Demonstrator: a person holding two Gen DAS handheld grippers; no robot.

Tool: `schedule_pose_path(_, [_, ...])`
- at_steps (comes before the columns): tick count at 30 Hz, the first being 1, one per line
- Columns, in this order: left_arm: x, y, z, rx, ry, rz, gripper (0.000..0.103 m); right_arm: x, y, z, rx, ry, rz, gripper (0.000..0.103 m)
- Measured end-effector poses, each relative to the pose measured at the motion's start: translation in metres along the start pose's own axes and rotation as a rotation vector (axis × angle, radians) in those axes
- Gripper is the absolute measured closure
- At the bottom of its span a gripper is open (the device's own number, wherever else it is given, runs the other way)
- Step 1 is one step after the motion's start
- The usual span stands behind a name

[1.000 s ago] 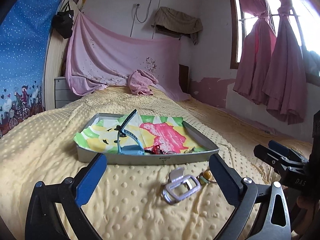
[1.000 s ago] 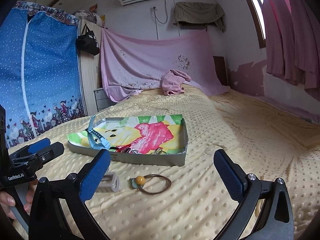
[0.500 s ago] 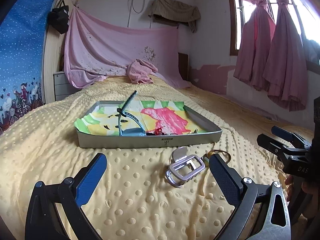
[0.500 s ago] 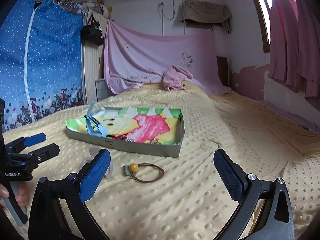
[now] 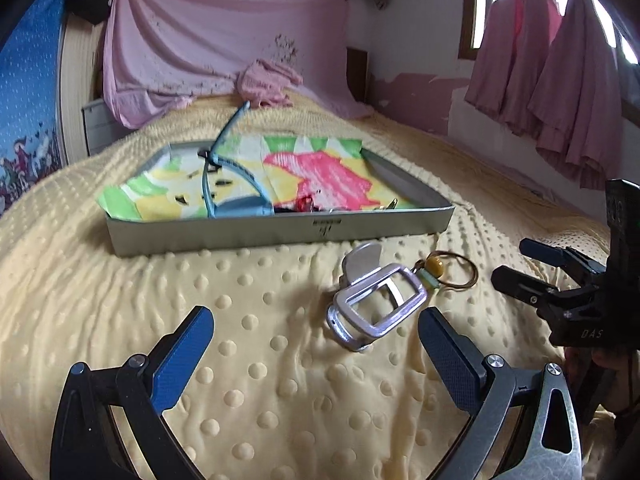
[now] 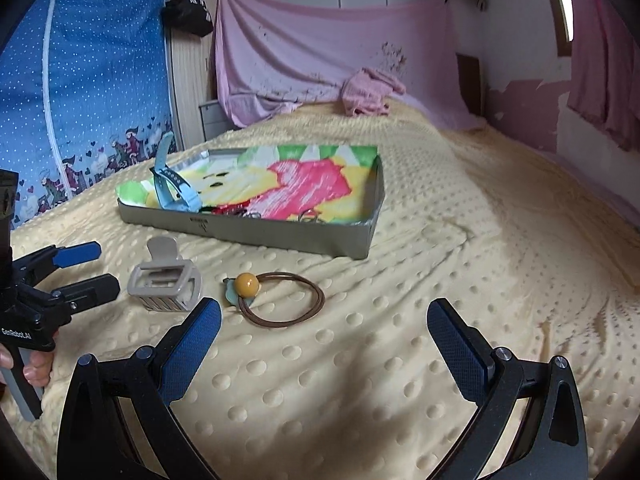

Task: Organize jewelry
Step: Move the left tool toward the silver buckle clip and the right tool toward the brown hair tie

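Partly hidden: small trinkets (image 5: 308,205) behind tray wall (image 5: 280,232).

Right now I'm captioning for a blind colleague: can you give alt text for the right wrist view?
A grey hair clip and a brown hair tie with a yellow bead lie on a yellow bedspread, beyond the open right gripper. Behind them sits a metal tray holding a blue strap.

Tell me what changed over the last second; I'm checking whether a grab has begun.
Both tongs moved in lower: the left tongs toward the hair claw clip, the right tongs toward the beaded hair tie. Nothing was gripped or released. Both stay open; clip, tie and tray are unmoved.
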State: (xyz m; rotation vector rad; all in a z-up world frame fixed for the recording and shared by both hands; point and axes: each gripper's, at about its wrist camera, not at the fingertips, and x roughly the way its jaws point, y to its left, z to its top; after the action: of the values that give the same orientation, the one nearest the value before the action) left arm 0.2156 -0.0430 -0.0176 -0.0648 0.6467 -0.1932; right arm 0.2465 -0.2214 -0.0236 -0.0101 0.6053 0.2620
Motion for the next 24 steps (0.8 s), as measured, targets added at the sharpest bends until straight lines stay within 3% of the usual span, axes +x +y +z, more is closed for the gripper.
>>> schedule_pose_path(6, [0.009, -0.002, 0.000, 0.006, 0.023, -0.039, 0.000, 0.025, 0.014, -0.002, -0.035, 0.065, 0.041, 0.004])
schedule_pose_path(9, [0.012, -0.005, 0.000, 0.011, 0.023, -0.058, 0.002, 0.038, 0.017, -0.001, -0.037, 0.092, 0.052, 0.023])
schedule_pose_path(13, [0.019, -0.007, 0.002, 0.008, 0.036, -0.088, 0.012, 0.048, 0.018, -0.002, -0.036, 0.116, 0.081, 0.028])
schedule_pose_path(17, [0.025, -0.010, 0.002, 0.018, 0.052, -0.133, 0.023, 0.054, 0.017, 0.000, -0.038, 0.119, 0.099, 0.042])
schedule_pose_path(24, [0.030, -0.019, 0.004, 0.051, 0.065, -0.177, 0.041, 0.056, 0.014, 0.000, -0.018, 0.120, 0.126, 0.053])
